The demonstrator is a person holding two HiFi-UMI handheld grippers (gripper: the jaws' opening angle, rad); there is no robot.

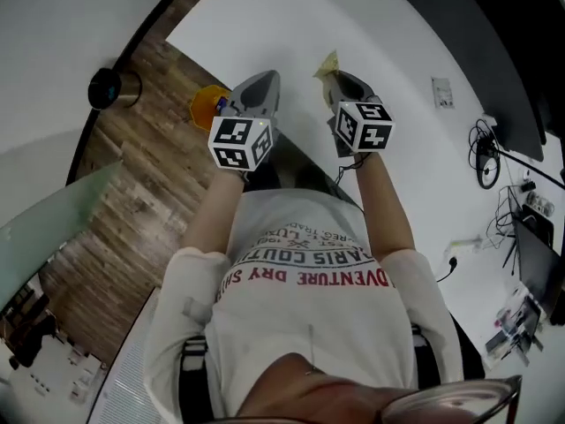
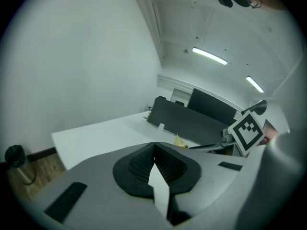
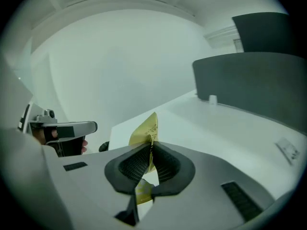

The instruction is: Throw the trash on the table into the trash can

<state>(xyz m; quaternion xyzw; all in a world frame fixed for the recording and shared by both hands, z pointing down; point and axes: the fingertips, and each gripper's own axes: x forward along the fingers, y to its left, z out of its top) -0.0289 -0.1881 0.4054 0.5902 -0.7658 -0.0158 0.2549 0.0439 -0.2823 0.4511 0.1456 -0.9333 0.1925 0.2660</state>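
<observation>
Right tool [image 3: 151, 146] pinches the yellow wrapper [image 3: 146, 128], which pokes up beyond its tips.

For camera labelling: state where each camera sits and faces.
Head view: on the head, steeply down at arms, left gripper, right gripper, table.
Left gripper view: along its shut fingers across the table; right gripper's cube at right.
Right gripper view: along fingers shut on the yellow wrapper; left gripper at left.
All share the wrapper.

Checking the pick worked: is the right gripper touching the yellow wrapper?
Touching. The right gripper view shows the right gripper with its jaws closed on the yellow wrapper, which sticks out beyond them.
</observation>
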